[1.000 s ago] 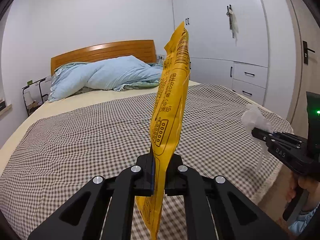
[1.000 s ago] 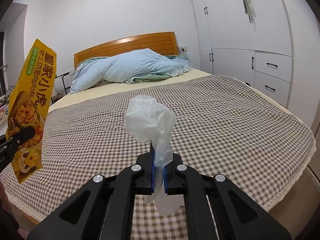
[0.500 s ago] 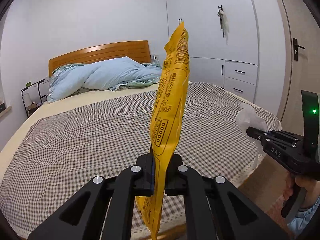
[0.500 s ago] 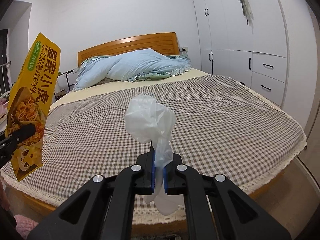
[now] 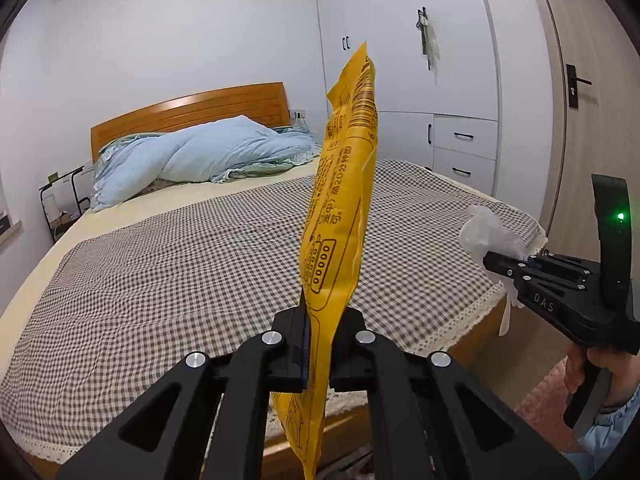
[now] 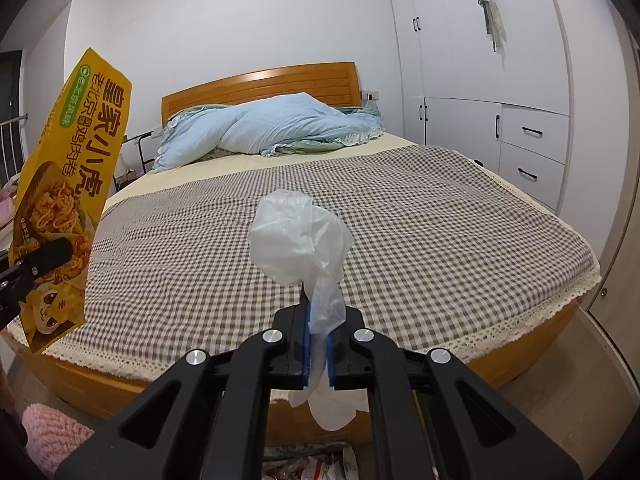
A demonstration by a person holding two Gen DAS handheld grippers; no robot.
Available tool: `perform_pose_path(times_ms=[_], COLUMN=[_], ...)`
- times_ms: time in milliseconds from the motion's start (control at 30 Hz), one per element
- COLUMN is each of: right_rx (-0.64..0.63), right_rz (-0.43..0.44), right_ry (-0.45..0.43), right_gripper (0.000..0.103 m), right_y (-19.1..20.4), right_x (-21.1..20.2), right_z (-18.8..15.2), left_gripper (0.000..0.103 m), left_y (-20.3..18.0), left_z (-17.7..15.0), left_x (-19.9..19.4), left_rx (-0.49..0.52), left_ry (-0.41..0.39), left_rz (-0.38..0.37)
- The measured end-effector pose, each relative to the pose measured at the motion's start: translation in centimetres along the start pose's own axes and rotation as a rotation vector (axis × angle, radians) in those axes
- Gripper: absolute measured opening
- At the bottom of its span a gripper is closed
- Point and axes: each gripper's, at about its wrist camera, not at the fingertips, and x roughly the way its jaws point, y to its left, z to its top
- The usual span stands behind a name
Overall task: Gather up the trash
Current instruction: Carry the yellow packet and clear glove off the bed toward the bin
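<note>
Left wrist view: left gripper (image 5: pixel 318 350) clamped on upright yellow snack wrapper (image 5: pixel 340 216). Right gripper (image 6: pixel 319 354) pinched tight on crumpled clear plastic bag (image 6: pixel 300 246). Both held off the foot edge of the checked bed (image 6: pixel 440 240).

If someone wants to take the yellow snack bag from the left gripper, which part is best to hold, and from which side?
Probably the free upper half of the yellow snack bag, above the left gripper, which is shut on its lower part. The bag stands nearly upright and is flat and thin, so a pinch across its two broad faces, coming from above at the top edge, should hold it without meeting that gripper.
</note>
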Motion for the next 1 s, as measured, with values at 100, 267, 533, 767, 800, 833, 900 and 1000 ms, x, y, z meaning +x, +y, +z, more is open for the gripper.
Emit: perform_pose_path(times_ms=[100,267,533,767,800,833,900,1000], right_rx=[-0.008,-0.021,-0.043,-0.069,-0.073,-0.074,-0.078,-0.083], right_rz=[0.005,0.014,0.028,0.040,0.041,0.042,0.046,0.048], right_ry=[0.009,0.017,0.040,0.067,0.074,0.077,0.092,0.116], right_gripper=[0.006,0.006,0.006,0.006,0.006,0.006,0.006,0.006], right_y=[-0.1,0.0,0.0,0.2,0.2,0.3,0.3,0.3], right_x=[-0.5,-1.3,-2.2,-3.1,-3.2,-3.2,-3.2,-3.1], right_z=[-0.6,-1.4,-2.8,-4.2,-4.5,-4.6,-5.2,-6.1], left_gripper=[0.003,0.003,0.004,0.003,0.003,0.003,0.003,0.003], left_y=[-0.6,-1.4,-2.8,-4.0,-4.1,-4.3,-4.4,-4.7], left_z=[-0.3,-1.2,-2.3,-3.9,-4.2,-4.5,-5.2,-6.1], left_x=[-0.6,-1.6,-2.6,-3.4,-3.4,-3.4,-3.4,-3.3], left_rx=[0.016,0.037,0.064,0.092,0.098,0.106,0.112,0.119], left_ry=[0.005,0.020,0.036,0.053,0.059,0.067,0.085,0.106], left_rz=[-0.002,-0.015,-0.035,-0.055,-0.057,-0.060,-0.066,-0.071])
